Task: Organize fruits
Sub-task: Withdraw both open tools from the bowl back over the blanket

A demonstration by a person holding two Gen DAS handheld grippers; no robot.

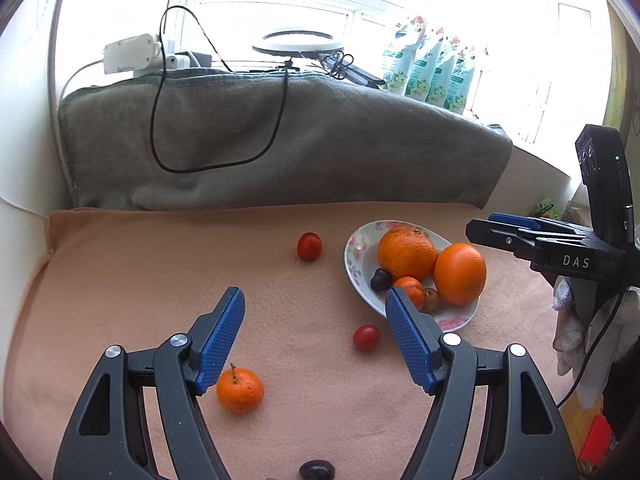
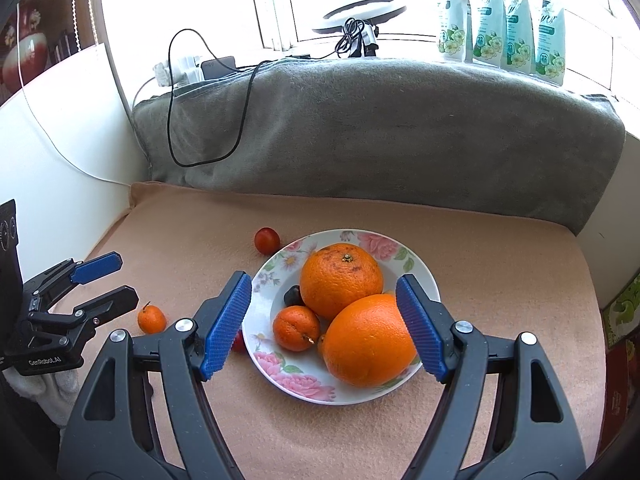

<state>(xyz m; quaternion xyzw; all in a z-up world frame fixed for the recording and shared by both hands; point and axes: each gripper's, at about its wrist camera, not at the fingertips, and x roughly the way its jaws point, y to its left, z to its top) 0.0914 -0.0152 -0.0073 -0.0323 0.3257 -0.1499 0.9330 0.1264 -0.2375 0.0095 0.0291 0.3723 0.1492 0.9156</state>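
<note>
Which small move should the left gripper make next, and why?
Probably lower the left gripper toward the small mandarin on the cloth. Its jaws are open and empty, and this fruit lies outside the plate, close beside its left finger.

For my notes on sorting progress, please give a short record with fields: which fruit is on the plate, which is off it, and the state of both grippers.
plate: floral, on peach cloth
on plate: two oranges, one mandarin, a dark plum
off plate: mandarin, two cherry tomatoes
left gripper: open, empty
right gripper: open, empty
</note>
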